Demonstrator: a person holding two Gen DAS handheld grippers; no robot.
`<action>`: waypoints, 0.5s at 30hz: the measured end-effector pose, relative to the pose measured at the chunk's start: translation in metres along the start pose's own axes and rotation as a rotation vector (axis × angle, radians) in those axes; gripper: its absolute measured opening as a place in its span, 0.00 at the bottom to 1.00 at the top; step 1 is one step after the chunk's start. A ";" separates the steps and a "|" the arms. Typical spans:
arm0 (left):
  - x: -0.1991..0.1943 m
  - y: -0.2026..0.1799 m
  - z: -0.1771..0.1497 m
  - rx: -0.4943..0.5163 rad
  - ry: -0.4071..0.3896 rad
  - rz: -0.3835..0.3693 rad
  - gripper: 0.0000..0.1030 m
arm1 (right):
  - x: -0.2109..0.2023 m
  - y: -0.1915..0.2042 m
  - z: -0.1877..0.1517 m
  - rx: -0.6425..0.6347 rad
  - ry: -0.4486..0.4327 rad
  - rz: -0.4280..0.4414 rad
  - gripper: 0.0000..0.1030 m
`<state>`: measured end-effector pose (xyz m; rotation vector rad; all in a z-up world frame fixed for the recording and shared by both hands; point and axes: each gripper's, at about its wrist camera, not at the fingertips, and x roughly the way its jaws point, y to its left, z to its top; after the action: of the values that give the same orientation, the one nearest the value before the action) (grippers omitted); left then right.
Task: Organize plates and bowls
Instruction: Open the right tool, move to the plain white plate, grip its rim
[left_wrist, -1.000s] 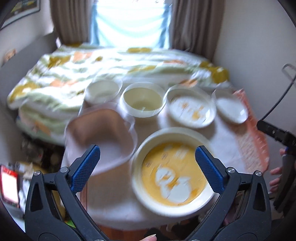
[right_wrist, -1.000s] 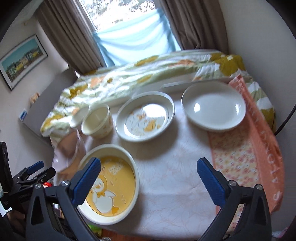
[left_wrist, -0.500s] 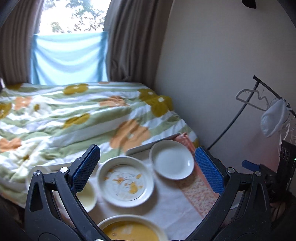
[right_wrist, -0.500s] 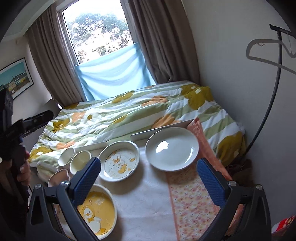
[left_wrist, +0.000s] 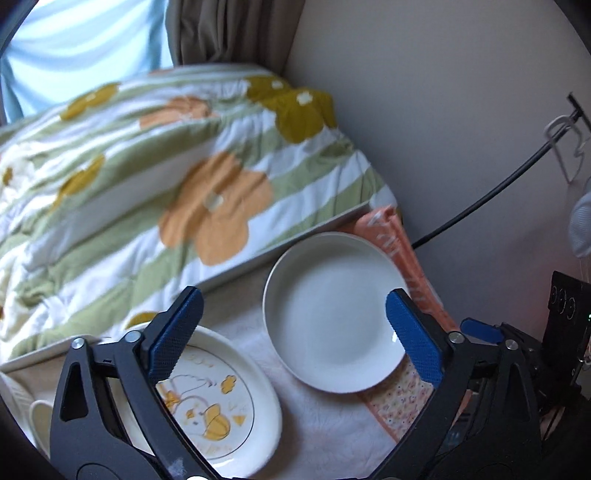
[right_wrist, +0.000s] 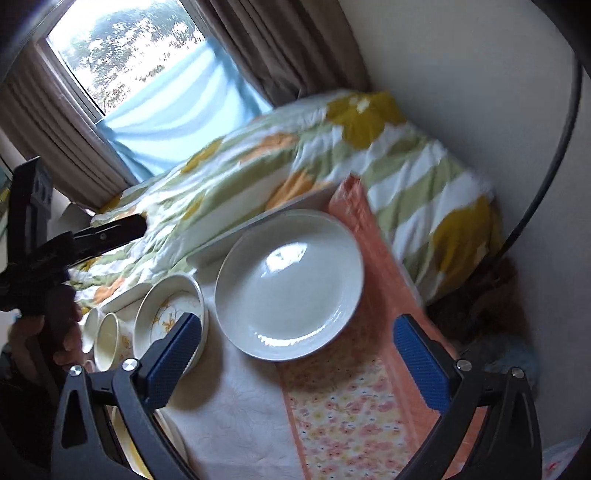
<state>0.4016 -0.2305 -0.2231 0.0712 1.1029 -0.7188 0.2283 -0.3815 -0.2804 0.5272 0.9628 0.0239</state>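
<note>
I see both my left claw and right claw released above the white plate on the desk.

The left gripper hangs with jaws spread wide and empty. A plain white plate lies between them; a duck-printed plate sits under the left jaw.

Nothing can be read for certain. The only lettering is a row of white letters along the border of the orange cloth. It runs from just past the right fingertip of the left gripper away toward the bed, and is too blurred to make out.
</note>
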 end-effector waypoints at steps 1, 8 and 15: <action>0.014 0.000 -0.002 0.004 0.033 0.008 0.89 | 0.010 -0.002 -0.001 0.007 0.020 0.004 0.99; 0.069 0.012 -0.008 -0.012 0.156 0.022 0.64 | 0.057 -0.034 0.002 0.089 0.106 0.037 0.70; 0.091 0.016 -0.007 -0.019 0.199 0.017 0.46 | 0.069 -0.040 0.009 0.091 0.102 0.016 0.50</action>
<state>0.4280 -0.2604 -0.3062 0.1376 1.2977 -0.6969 0.2675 -0.4032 -0.3473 0.6218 1.0634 0.0218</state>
